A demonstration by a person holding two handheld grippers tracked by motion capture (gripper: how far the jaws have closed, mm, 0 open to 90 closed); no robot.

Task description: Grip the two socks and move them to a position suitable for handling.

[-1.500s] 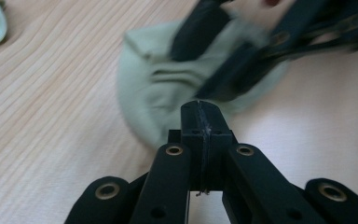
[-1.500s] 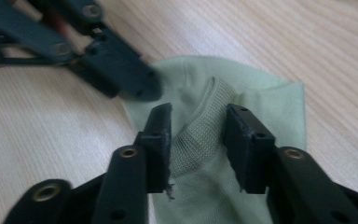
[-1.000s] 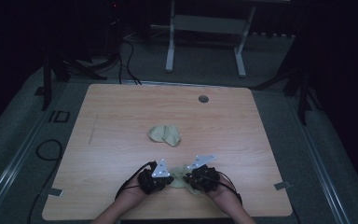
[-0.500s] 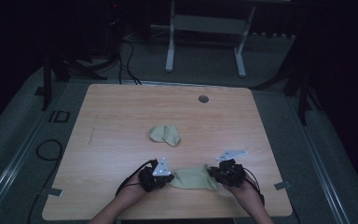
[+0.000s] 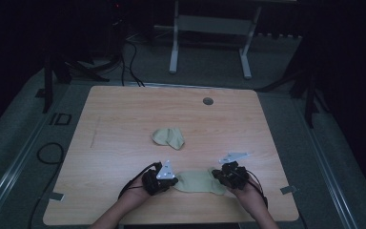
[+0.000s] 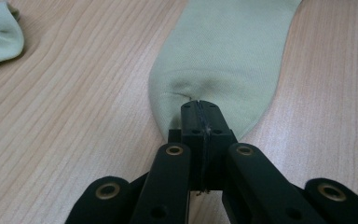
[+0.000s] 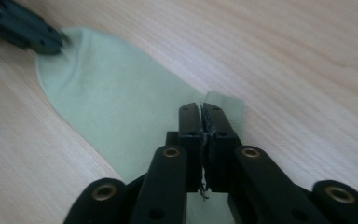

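- Green socks, two: one stretched sock (image 5: 198, 182) at lower centre, one crumpled sock (image 5: 168, 137) mid-frame on the counter (image 5: 124, 119).
- Two tools: left tool (image 5: 172, 181) and right tool (image 5: 218, 175) each clamp one end of the stretched sock.

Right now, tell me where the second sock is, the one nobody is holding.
In the high view the loose sock lies crumpled mid-table, beyond the stretched sock held between both grippers.
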